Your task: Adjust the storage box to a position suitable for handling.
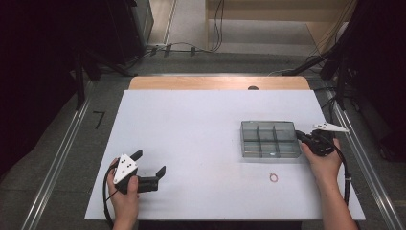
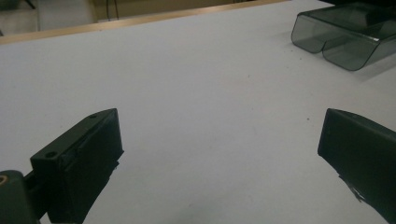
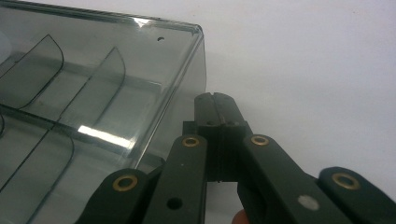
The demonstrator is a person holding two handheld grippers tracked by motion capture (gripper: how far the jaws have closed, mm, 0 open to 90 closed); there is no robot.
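A smoky clear plastic organiser box (image 1: pixel 269 154) with several compartments stands on the right half of the white table. My right gripper (image 1: pixel 300 135) lies against the box's right wall, and its jaws are shut on each other with nothing between them. In the right gripper view the closed tips (image 3: pixel 215 101) sit just outside the box's wall (image 3: pixel 187 79). My left gripper (image 1: pixel 149 163) rests low over the table's front left, open and empty. In the left gripper view its jaws (image 2: pixel 219 135) stand wide apart over bare table, with the box (image 2: pixel 341 44) far off.
A small pinkish ring (image 1: pixel 273 178) lies on the table in front of the box. The white sheet (image 1: pixel 191 124) covers a wooden table whose far edge (image 1: pixel 215 83) shows. Cables trail from both grippers toward the near edge.
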